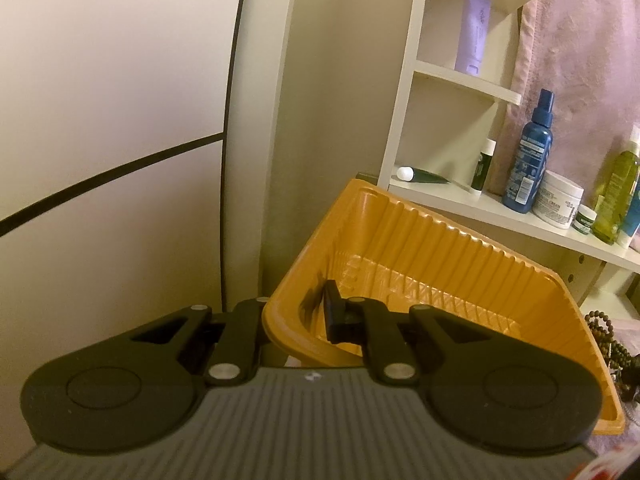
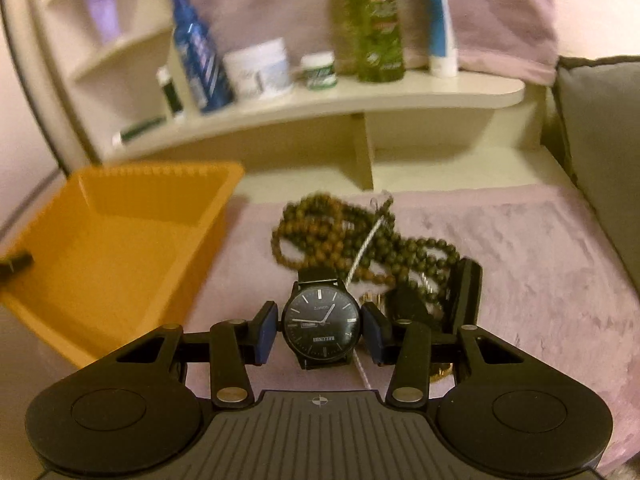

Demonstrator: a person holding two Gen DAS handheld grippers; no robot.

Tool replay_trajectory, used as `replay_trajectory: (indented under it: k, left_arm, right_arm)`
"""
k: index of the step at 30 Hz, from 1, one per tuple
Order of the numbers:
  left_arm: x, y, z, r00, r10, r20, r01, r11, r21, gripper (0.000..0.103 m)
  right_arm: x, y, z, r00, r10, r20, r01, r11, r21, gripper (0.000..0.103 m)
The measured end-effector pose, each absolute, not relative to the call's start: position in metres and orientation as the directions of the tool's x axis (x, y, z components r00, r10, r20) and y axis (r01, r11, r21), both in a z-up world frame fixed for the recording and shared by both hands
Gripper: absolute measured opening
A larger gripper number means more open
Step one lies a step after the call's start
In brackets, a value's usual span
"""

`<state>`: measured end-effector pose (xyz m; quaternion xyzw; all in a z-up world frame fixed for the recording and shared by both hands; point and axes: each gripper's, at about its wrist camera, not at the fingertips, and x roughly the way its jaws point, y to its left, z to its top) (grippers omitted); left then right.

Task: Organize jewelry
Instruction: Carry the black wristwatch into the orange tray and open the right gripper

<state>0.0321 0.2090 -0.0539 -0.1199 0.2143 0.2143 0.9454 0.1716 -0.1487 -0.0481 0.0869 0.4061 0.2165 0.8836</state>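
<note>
Cream shelves (image 2: 360,96), perhaps a grey cushion (image 2: 600,140).

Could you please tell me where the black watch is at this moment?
In the right wrist view the black watch sits low and central between the right gripper jaws, over the pink cover, with the bead necklaces behind and the orange tray left.

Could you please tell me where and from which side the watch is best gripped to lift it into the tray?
Grip the watch across its round case, pads on the two opposite sides, coming from above and behind as the right gripper already does. The case is rigid and lies face up between the pads, while the strap runs away toward the beads, so squeezing across the case avoids the tangle.
</note>
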Motion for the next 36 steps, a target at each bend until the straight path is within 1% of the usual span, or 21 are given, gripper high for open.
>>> replay_trajectory:
  k: [6,11,14,17,21,27,32,35,36]
  left_arm:
    - [0.032,0.21,-0.055,0.817,0.351,-0.457,-0.456,0.879,-0.139,0.011]
    - [0.034,0.21,-0.054,0.819,0.349,-0.456,-0.45,0.883,-0.133,0.011]
    - [0.035,0.21,-0.053,0.82,0.347,-0.456,-0.448,0.884,-0.133,0.011]
    - [0.035,0.209,-0.05,0.824,0.343,-0.452,-0.441,0.888,-0.131,0.011]
    - [0.033,0.208,-0.047,0.827,0.342,-0.446,-0.434,0.892,-0.122,0.01]
    - [0.033,0.208,-0.047,0.826,0.341,-0.448,-0.433,0.894,-0.118,0.01]
    - [0.032,0.207,-0.047,0.83,0.337,-0.445,-0.425,0.898,-0.111,0.01]
    - [0.032,0.207,-0.047,0.829,0.336,-0.447,-0.423,0.9,-0.108,0.01]
    - [0.032,0.207,-0.047,0.83,0.337,-0.445,-0.422,0.9,-0.107,0.01]
  right_arm:
    - [0.169,-0.143,-0.018,0.611,0.496,-0.616,-0.322,0.867,0.379,0.045]
    - [0.165,-0.124,0.013,0.605,0.591,-0.534,-0.407,0.806,0.431,0.045]
    - [0.165,-0.105,0.02,0.569,0.644,-0.511,-0.45,0.764,0.462,0.045]
    - [0.164,-0.086,0.016,0.531,0.664,-0.527,-0.481,0.748,0.458,0.045]
    - [0.166,-0.063,-0.002,0.469,0.667,-0.578,-0.5,0.741,0.448,0.045]
    - [0.168,-0.04,-0.029,0.432,0.606,-0.668,-0.525,0.771,0.36,0.045]
    - [0.17,-0.029,-0.036,0.42,0.581,-0.697,-0.556,0.772,0.309,0.045]
    - [0.168,-0.028,-0.031,0.445,0.582,-0.681,-0.565,0.772,0.291,0.046]
    - [0.168,-0.028,-0.028,0.452,0.583,-0.675,-0.569,0.771,0.285,0.048]
